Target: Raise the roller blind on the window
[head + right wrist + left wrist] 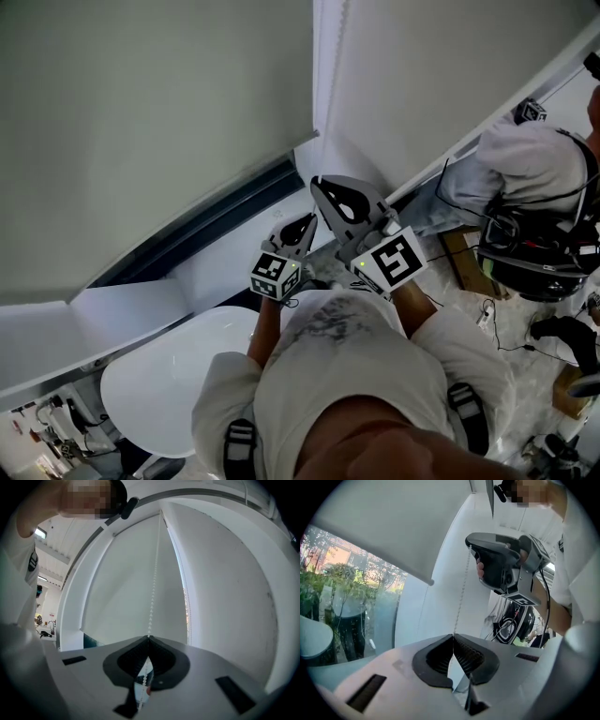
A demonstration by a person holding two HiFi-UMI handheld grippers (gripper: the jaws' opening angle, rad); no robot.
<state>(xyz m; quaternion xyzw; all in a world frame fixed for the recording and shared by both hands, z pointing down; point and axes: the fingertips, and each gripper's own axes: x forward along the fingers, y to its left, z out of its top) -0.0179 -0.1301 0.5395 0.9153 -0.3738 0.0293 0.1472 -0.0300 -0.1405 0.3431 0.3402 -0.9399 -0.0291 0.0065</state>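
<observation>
Roller blind (159, 122), pale grey, across the upper left of the head view, lowered over most of the window, its bottom edge slanting above a dark strip of bare glass (211, 225). Beneath the glass, a white ledge (122, 314), and below that a round white table (159, 384) at lower left. Through the glass in the left gripper view, green trees (342, 588) outdoors. At centre, 2 grippers side by side, held up toward the corner where the blind meets a white wall (441, 75). Left gripper (305, 225) clenched on the bead chain (462, 590), jaw tips pressed together with the chain rising straight up from between them. Just to its right, right gripper (323, 187) also clamped on the chain, beads threading down between the closed pads in the right gripper view; seen higher up the chain than the left one in the left gripper view. Chain hanging beside the blind's right edge, close to the wall. At far right, a second person (530, 159) in a white top, with black equipment (534, 258) just below.
</observation>
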